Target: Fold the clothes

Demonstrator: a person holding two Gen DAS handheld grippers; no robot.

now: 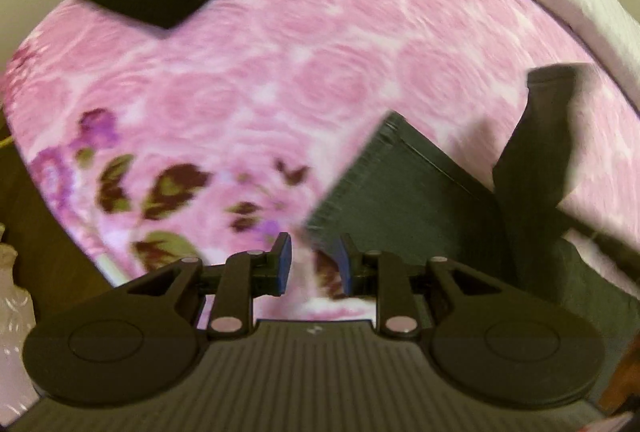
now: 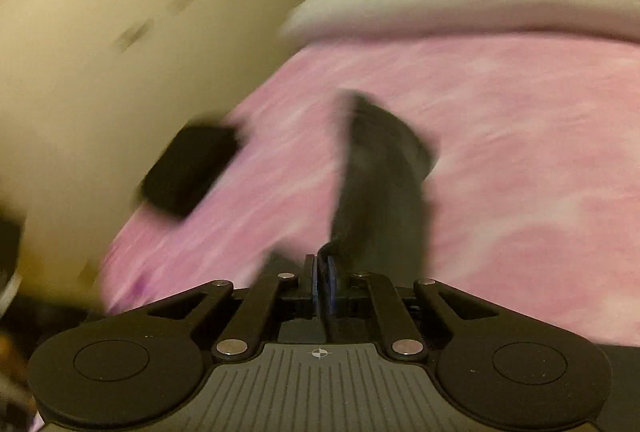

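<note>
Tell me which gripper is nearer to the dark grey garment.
Right. The right gripper is shut on the dark grey garment; the left gripper is open over the pink bedspread, just beside its edge.

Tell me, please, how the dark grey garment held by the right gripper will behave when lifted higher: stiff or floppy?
Probably floppy: the dark grey garment hangs limp from the right gripper. It looks like jeans, so likely rather heavy. One leg may swing freely.

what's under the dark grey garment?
The pink floral bedspread shows all around the dark grey garment, which the right tongs pinch. Whatever lies directly beneath the fabric is covered.
</note>
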